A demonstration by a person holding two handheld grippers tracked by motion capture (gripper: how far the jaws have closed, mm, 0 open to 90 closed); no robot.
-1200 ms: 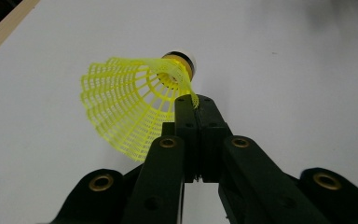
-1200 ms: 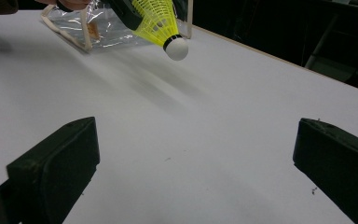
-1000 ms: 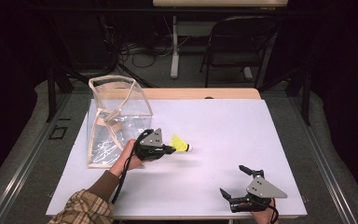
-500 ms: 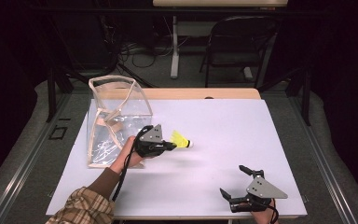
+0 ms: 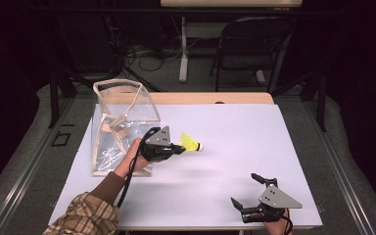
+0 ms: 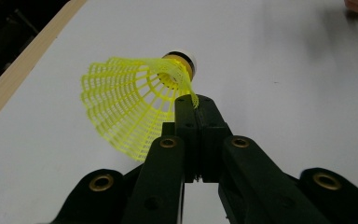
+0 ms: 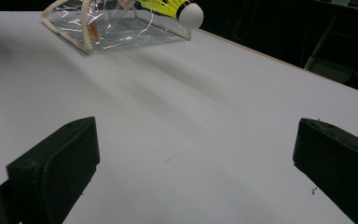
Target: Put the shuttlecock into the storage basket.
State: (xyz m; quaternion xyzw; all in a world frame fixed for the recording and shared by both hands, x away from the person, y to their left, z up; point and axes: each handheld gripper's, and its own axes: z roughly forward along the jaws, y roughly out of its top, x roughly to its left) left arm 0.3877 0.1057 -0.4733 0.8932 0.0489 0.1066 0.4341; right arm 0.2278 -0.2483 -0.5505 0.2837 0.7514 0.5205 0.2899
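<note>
A yellow shuttlecock [image 5: 191, 142] with a white cork tip hangs above the white table [image 5: 254, 142], and my left gripper [image 5: 179, 148] is shut on the edge of its mesh skirt. In the left gripper view the two jaws press together on the skirt [image 6: 126, 112], with the cork [image 6: 182, 63] pointing away. The shuttlecock's cork [image 7: 190, 14] also shows at the top of the right gripper view. My right gripper [image 5: 247, 191] rests open near the table's front right edge, with nothing between its fingers [image 7: 56, 163].
A clear plastic bag [image 5: 120, 122] with tan trim stands open at the table's left, just behind the left hand; it also appears as the bag [image 7: 107, 25] in the right gripper view. A dark chair [image 5: 254, 49] and cables lie beyond the table.
My left gripper has lifted the shuttlecock slightly up and toward the back. The right gripper has stayed put.
</note>
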